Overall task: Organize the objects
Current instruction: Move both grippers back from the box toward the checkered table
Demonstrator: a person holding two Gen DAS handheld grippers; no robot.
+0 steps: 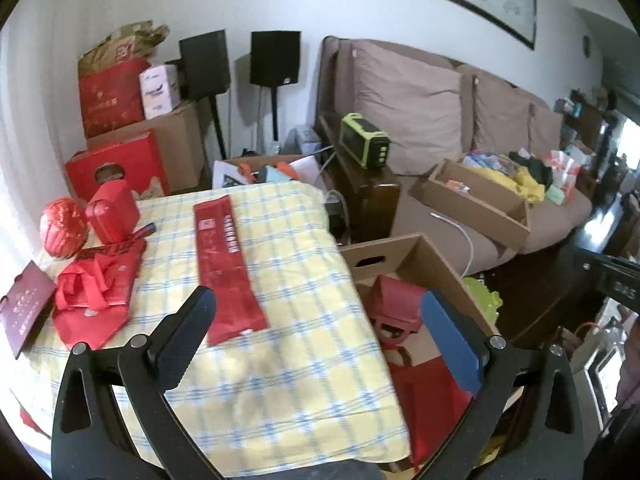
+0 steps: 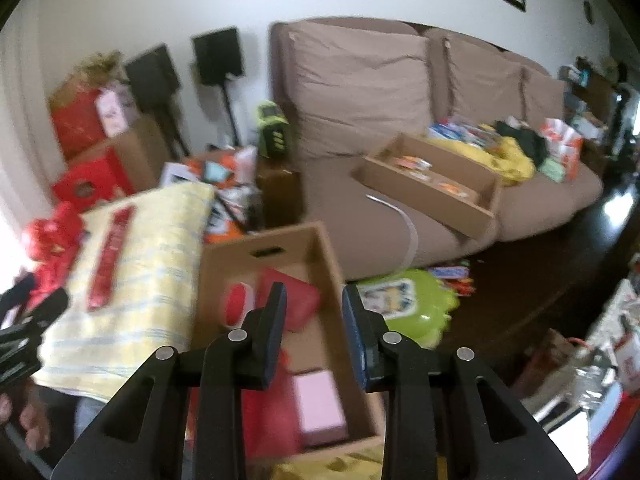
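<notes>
Left claw (image 1: 320,320) wide open, nothing between its fingers; it hangs over the near right part of the tabletop (image 1: 288,380), which is covered in a yellow checked cloth. The tabletop's right edge runs under the right finger, with the cardboard box (image 1: 404,248) just beyond that edge, on the floor side. Bare cloth lies directly ahead of and below the claw. Long red packet (image 1: 228,268) lies flat just ahead of the left finger, long axis running away from the claw, near end close to the fingertip. Farther left of the claw: red cloth bag (image 1: 96,296), dark red envelope (image 1: 24,308), red ball (image 1: 62,228), small red box (image 1: 112,214), all near the tabletop's left edge. Right claw (image 2: 314,332) partly open, holding nothing, hanging over the cardboard box (image 2: 320,248). Inside the box, below and ahead of this claw: red pouches (image 2: 296,300), a red-and-white round item (image 2: 238,306), a pink box (image 2: 318,408). View is blurred; finer detail not readable. Sofa (image 2: 360,92) beyond the box carries a cardboard tray (image 2: 432,184).
</notes>
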